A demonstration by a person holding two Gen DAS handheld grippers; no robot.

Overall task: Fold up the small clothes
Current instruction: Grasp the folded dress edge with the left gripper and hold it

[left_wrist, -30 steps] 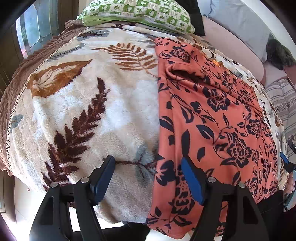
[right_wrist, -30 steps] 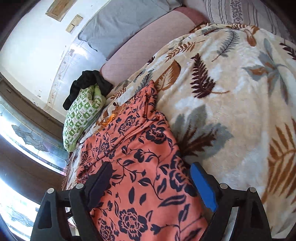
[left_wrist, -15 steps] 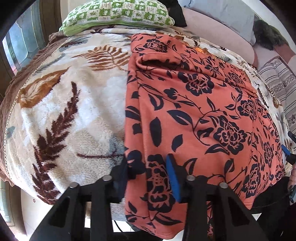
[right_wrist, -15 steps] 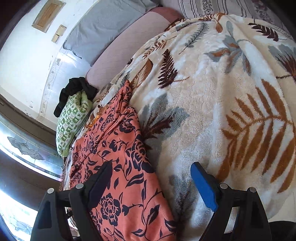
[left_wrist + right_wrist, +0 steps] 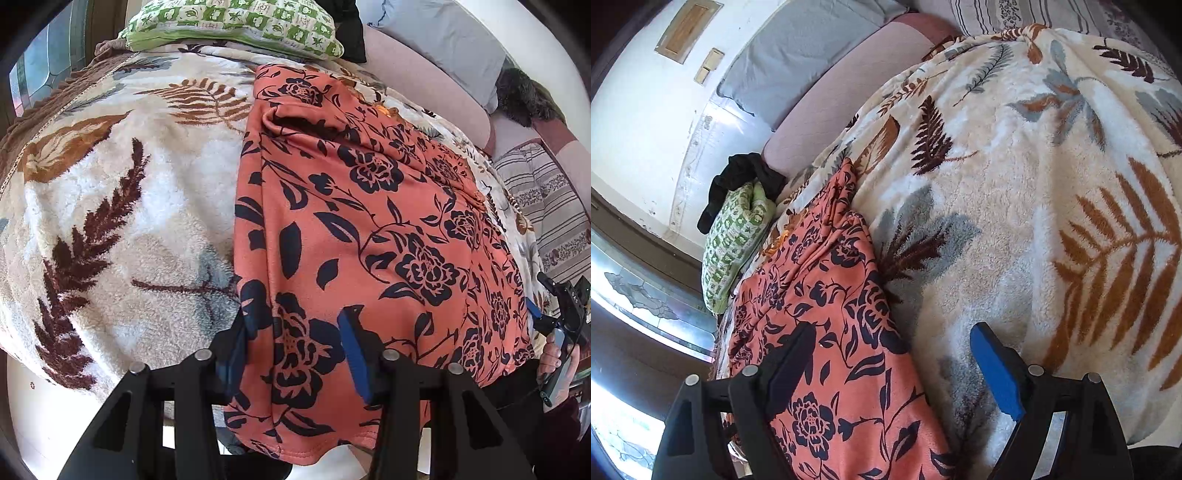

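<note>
An orange garment with dark flowers (image 5: 369,221) lies flat on a leaf-print fleece blanket (image 5: 122,206), its near hem hanging over the bed's edge. My left gripper (image 5: 295,350) straddles the garment's near left corner. Its jaws are opening, with cloth lying smooth between the pads and not pinched. The left pad is hidden behind the cloth's side edge. My right gripper (image 5: 894,362) stands open over the garment's (image 5: 827,314) near right edge, one finger above the cloth and the blue one above the blanket (image 5: 1052,206). It also shows in the left wrist view, in a hand (image 5: 554,354).
A green patterned pillow (image 5: 236,26) and a dark cloth (image 5: 738,181) lie at the head of the bed. A pink and grey headboard cushion (image 5: 849,92) runs along the far side. A striped bedcover (image 5: 546,206) lies to the right, and a window is on the left.
My left gripper moved right from the blanket onto the garment's corner, narrowed around the cloth, then widened a little. The right gripper shifted from over the garment to its right edge.
</note>
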